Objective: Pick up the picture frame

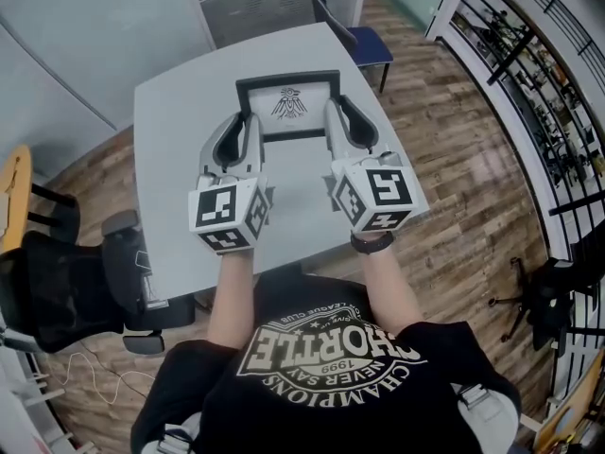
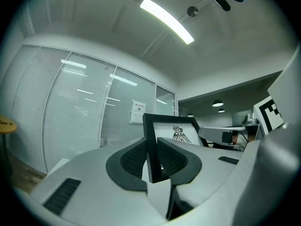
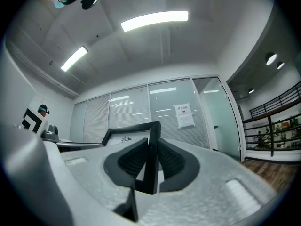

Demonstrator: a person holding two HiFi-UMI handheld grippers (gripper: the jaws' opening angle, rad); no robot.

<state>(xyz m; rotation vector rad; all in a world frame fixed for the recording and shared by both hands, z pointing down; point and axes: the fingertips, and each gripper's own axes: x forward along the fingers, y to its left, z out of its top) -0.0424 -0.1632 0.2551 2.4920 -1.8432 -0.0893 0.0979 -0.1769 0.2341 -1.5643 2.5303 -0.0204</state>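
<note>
1. Nearest the head camera, a person in a black printed T-shirt (image 1: 331,367) extends both forearms over a grey table (image 1: 180,121). A dark wristband (image 1: 371,244) sits on the right wrist.

2. The left gripper (image 1: 244,126) is clamped on the left side bar of the picture frame (image 1: 288,107). The right gripper (image 1: 345,121) is clamped on its right side bar. Only the head view shows both tools on the frame at once.

3. The left gripper view shows the left gripper (image 2: 151,157) with its two ribbed pads pressed against either face of the black bar. The same view shows the front of the picture frame (image 2: 174,131): a white sheet with a dark bird-like emblem. The right tool's marker cube (image 2: 270,114) appears to the right of the frame.

4. The right gripper view shows the right gripper (image 3: 152,161) closed on the bar in the same manner. Here the picture frame (image 3: 126,136) appears nearly edge-on, so the emblem is barely readable. The left tool's marker cube (image 3: 33,121) appears to the left of the frame.

5. The frame is over the middle of the table. No view establishes whether its lower edge touches the tabletop.

6. Beyond the frame, a blue chair (image 1: 364,41) stands at the table's far corner. Left of the frame, beside the table, stands a black office chair (image 1: 57,282). The floor (image 1: 454,159) is wood plank.

7. Only the gripper views show the glass partition (image 3: 160,117) behind the frame, with a paper notice (image 3: 184,116) fixed to it.
</note>
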